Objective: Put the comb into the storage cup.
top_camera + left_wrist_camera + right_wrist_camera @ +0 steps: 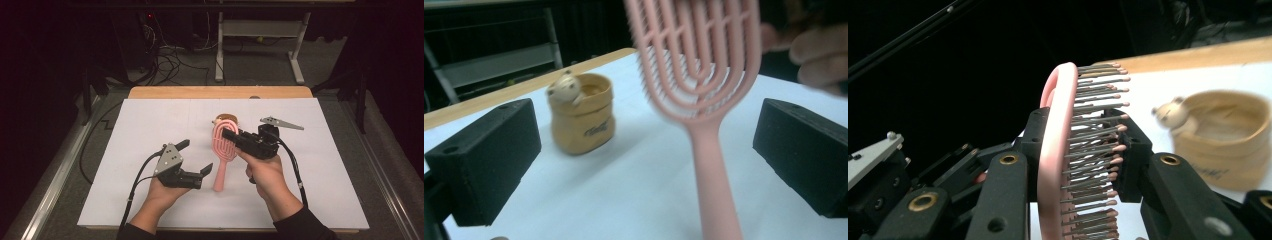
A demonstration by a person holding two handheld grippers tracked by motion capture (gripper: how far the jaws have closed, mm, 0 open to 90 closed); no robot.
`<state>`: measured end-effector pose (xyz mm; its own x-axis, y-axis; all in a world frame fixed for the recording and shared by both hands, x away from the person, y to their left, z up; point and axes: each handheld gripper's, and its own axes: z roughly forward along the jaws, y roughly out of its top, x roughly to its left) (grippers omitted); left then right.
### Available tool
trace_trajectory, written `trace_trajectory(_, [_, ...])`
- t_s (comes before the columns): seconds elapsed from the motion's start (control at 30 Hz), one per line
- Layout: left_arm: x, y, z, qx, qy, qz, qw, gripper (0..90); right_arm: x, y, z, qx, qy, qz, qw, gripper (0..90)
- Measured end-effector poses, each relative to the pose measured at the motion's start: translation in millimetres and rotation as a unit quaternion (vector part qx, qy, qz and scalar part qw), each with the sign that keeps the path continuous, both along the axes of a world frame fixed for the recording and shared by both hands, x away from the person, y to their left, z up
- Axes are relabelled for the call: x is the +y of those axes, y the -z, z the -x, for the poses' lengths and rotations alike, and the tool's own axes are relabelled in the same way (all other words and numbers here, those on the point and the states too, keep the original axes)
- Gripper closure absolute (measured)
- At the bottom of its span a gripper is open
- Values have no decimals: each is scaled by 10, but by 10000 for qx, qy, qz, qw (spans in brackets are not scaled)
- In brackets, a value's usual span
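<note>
The right gripper (231, 134) is clamped on the head of a pink hairbrush (223, 152), one jaw on the back of the head, the other among the bristles. In the high view the brush's long axis runs from the held head, at the far end, back toward the person, the handle hanging free at the near end. In the right gripper view the head (1058, 165) stands edge-on between the jaws, bristles facing the right-hand jaw. The right hand (265, 172) holds its gripper pointing left and away.

The left gripper (194, 156) stands wide apart with nothing between its pads, just left of the handle. The left hand (165, 192) points it toward the brush. Beyond the brush sits a small tan pot (583, 112) with a figure on its rim.
</note>
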<state>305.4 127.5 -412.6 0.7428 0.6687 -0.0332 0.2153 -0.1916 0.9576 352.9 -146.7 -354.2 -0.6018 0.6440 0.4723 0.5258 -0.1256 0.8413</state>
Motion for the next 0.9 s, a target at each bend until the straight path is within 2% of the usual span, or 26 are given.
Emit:
trace_trajectory(0.23, [286, 140, 2, 200, -287, -89, 9993, 0, -120, -156, -63, -480, 291, 19, 9984, 668])
trace_trajectory(0.3, [378, 182, 11, 245, -380, -99, 9989, 0, -156, -194, -82, -656, 405, 80, 9970, 667])
trace_trajectory(0.33, [431, 200, 17, 253, -420, -119, 9987, 0, -190, -229, -98, -837, 548, 161, 9949, 668])
trace_trajectory(0.43, [602, 252, 29, 320, -584, -137, 9977, 0, -229, -257, -122, -945, 646, 148, 9933, 668])
trace_trajectory(0.5, [707, 287, 39, 371, -699, -136, 9968, 0, -263, -287, -150, -1090, 778, 195, 9908, 668])
trace_trajectory(0.53, [754, 307, 44, 378, -764, -157, 9962, 0, -292, -323, -175, -1207, 897, 170, 9885, 668])
trace_trajectory(0.57, [798, 326, 46, 413, -809, -146, 9958, 0, -292, -323, -175, -1207, 897, 170, 9885, 668])
trace_trajectory(0.63, [863, 359, 51, 440, -891, -122, 9950, 0, -317, -371, -206, -1324, 1020, 142, 9858, 668])
trace_trajectory(0.9, [909, 418, 59, 446, -912, -92, 9948, 0, -317, -583, -332, -1832, 1360, 25, 9736, 668])
